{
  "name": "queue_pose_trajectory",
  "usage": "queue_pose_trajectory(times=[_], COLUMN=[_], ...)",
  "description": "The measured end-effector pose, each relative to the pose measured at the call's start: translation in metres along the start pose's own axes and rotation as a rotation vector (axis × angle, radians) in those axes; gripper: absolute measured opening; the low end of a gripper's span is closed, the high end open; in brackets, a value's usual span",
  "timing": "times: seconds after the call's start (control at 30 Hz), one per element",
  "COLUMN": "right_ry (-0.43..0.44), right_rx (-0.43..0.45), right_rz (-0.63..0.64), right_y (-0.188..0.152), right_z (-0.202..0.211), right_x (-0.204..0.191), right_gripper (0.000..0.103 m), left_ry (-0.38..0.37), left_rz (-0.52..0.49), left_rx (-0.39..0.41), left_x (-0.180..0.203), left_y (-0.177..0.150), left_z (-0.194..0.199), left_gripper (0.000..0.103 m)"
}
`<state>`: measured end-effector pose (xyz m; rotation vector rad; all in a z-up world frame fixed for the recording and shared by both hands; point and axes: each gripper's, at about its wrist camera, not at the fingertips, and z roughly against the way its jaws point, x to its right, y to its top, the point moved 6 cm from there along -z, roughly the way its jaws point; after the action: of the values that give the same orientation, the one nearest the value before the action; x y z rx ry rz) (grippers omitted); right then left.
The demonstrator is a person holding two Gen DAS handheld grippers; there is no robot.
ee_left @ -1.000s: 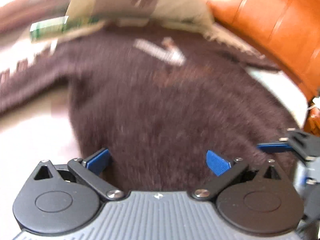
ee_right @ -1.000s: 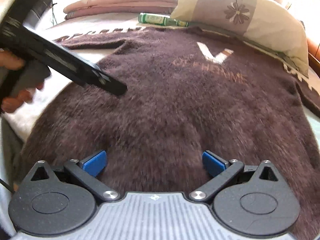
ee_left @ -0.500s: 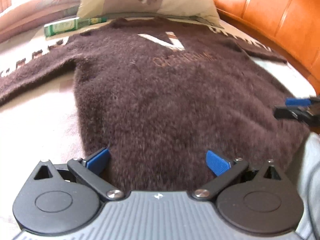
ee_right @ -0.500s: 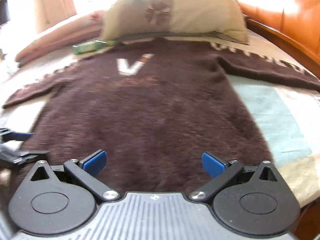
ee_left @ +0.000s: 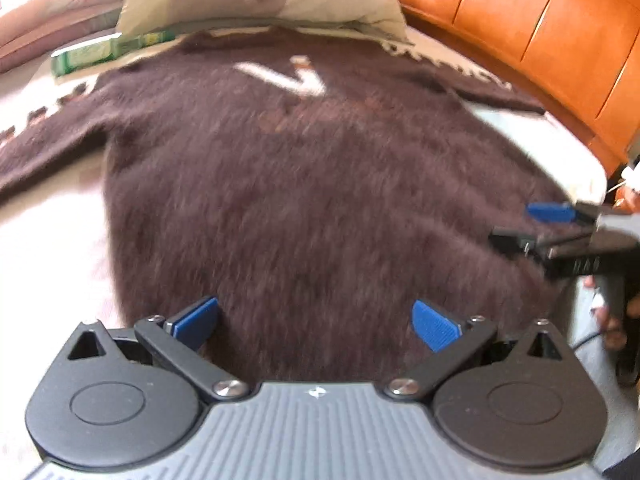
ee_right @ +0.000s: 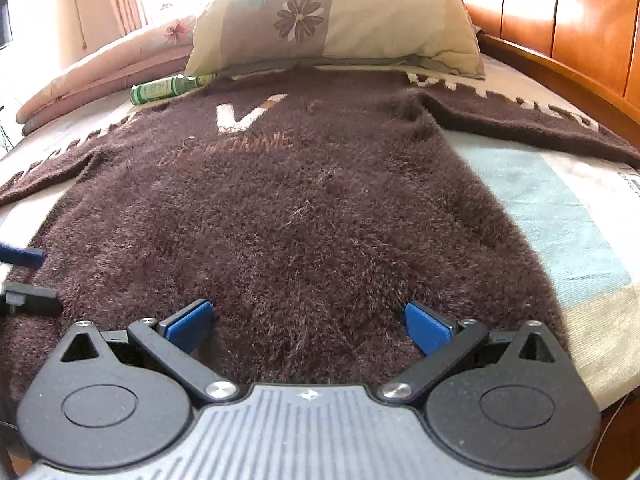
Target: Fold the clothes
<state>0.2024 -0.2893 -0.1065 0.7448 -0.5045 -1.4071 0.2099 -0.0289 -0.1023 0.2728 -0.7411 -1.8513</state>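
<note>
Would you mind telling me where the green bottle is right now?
In the right wrist view the green bottle lies on the bed at upper left, beside the pillow's left corner, just beyond the sweater's shoulder.

Both tongs spread wide, nothing between the fingers. Ahead of the right gripper [ee_right: 307,324]: flat brown sweater [ee_right: 304,208] on the bed, low and passable all the way up to the collar. Beyond the collar a pillow [ee_right: 340,20] blocks the far end; a green bottle [ee_right: 164,88] lies at its left corner, touching the sweater's shoulder edge. Right of the tongs, bare bedspread [ee_right: 560,220], free room, then the sleeve and the wooden headboard [ee_right: 580,28] wall it off. Left of the right tongs the left gripper [ee_left: 316,322] crowds in low by the hem. Left of that one, bare sheet [ee_left: 52,240], open. Folded blanket [ee_right: 100,68] far left.
</note>
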Motion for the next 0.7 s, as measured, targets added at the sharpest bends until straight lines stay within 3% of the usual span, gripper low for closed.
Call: queue_pose_trajectory(times=[0.13, 0.27, 0.4, 0.53, 0.6, 0.7], right_ry=[0.010, 0.032, 0.200, 0.432, 0.450, 0.379], right_rx=[0.019, -0.004, 0.068, 0.040, 0.016, -0.040], right_rz=[0.015, -0.038, -0.093, -0.115, -0.122, -0.168], right_y=[-0.003, 0.009, 0.026, 0.027, 0.023, 0.014], right_z=[0.005, 0.011, 0.025, 0.021, 0.012, -0.001], right_x=[0.000, 0.003, -0.011, -0.039, -0.043, -0.022], right_gripper=[0.103, 0.103, 0.103, 0.103, 0.103, 0.103], left_ry=[-0.021, -0.050, -0.051, -0.013, -0.006, -0.005], left_rz=[0.076, 0.136, 0.165, 0.136, 0.109, 0.073], left_rx=[0.035, 0.070, 0.067, 0.052, 0.057, 0.057], left_x=[-0.011, -0.012, -0.010, -0.007, -0.005, -0.005], left_y=[-0.014, -0.008, -0.005, -0.012, -0.014, -0.018], left_z=[0.018, 0.028, 0.021, 0.013, 0.013, 0.014], left_gripper=[0.102, 0.102, 0.102, 0.102, 0.102, 0.102])
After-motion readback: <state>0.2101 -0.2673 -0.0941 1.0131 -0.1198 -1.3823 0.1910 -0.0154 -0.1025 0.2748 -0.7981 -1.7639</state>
